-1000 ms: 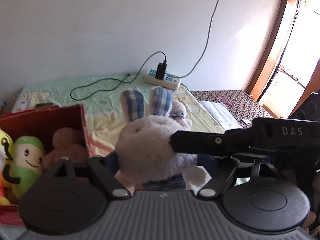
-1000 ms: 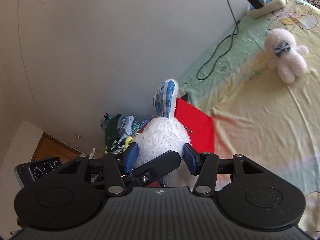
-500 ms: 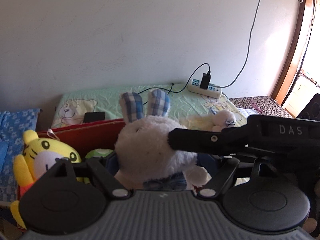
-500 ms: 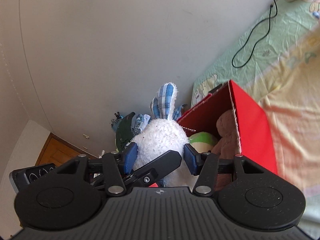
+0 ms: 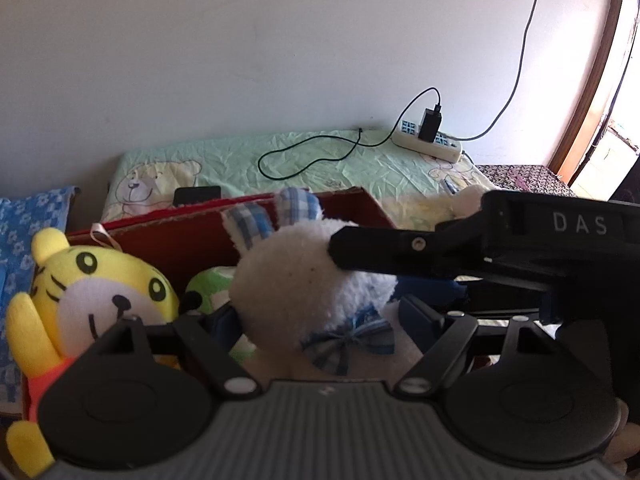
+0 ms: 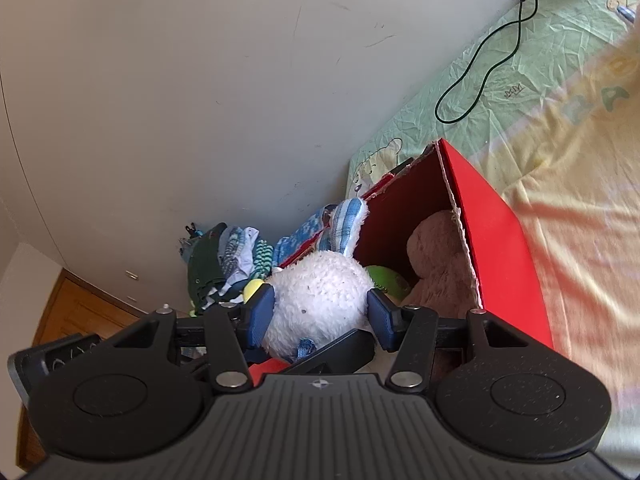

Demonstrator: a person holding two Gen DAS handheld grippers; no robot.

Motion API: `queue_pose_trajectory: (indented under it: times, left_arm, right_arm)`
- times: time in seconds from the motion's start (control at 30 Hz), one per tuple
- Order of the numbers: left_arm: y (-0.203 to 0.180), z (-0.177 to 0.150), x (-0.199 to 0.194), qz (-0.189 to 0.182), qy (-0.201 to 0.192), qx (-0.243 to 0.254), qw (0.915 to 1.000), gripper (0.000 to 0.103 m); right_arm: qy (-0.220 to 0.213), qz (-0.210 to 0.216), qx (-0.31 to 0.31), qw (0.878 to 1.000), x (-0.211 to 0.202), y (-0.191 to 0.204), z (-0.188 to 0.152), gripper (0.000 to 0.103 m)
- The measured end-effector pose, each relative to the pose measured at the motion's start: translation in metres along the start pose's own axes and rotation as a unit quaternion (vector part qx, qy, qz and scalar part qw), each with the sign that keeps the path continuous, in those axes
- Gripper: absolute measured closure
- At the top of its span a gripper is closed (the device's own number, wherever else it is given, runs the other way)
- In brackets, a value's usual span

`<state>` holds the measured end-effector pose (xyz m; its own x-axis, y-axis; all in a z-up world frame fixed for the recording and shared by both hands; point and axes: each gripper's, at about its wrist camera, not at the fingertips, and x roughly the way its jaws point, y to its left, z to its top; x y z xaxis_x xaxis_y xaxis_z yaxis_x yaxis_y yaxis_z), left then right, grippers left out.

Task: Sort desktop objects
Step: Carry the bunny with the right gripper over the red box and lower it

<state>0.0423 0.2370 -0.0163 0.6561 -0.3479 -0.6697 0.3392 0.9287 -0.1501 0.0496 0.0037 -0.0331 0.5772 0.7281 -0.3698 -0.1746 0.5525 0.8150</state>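
A white plush rabbit (image 5: 308, 280) with blue plaid ears and a plaid bow hangs over the open red box (image 5: 200, 220). My left gripper (image 5: 320, 316) is shut on its body, with blue pads on both sides. The right gripper (image 6: 322, 318) is shut on the rabbit's head (image 6: 316, 296); it reaches in from the right in the left wrist view as a black arm (image 5: 520, 240). Inside the box (image 6: 492, 220) lie a yellow tiger (image 5: 100, 280), a green plush (image 6: 384, 278) and a brown plush (image 6: 436, 264).
The box stands on a bed with a green and yellow sheet (image 6: 560, 120), close to the wall. A power strip (image 5: 432, 142) with a charger and black cable lies at the back. A phone (image 5: 198, 196) lies behind the box. Folded clothes (image 6: 224, 256) are piled beyond it.
Both grippers have carried the rabbit leftward across the bed to above the red box. The tiger and box interior have come into view. The rabbit's head now tilts left.
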Motion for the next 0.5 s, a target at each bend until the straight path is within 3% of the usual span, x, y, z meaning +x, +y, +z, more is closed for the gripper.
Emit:
queue_pose_trajectory:
  times: [0.2,0.4,0.5]
  left_arm:
    - [0.021,-0.002,0.014,-0.013,0.03,-0.03,0.999,0.022]
    - [0.017,-0.01,0.01,-0.008,0.031,-0.007,0.9994,0.022]
    - [0.019,-0.012,0.008,-0.01,0.035,-0.009,0.9993,0.022]
  right_arm:
    - [0.015,-0.073,-0.088,0.993,0.017,0.02,-0.01,0.051]
    - [0.015,-0.117,-0.128,0.985,0.024,0.025,-0.01,0.048]
    - [0.029,-0.114,-0.132,0.984,0.027,0.026,-0.01,0.046]
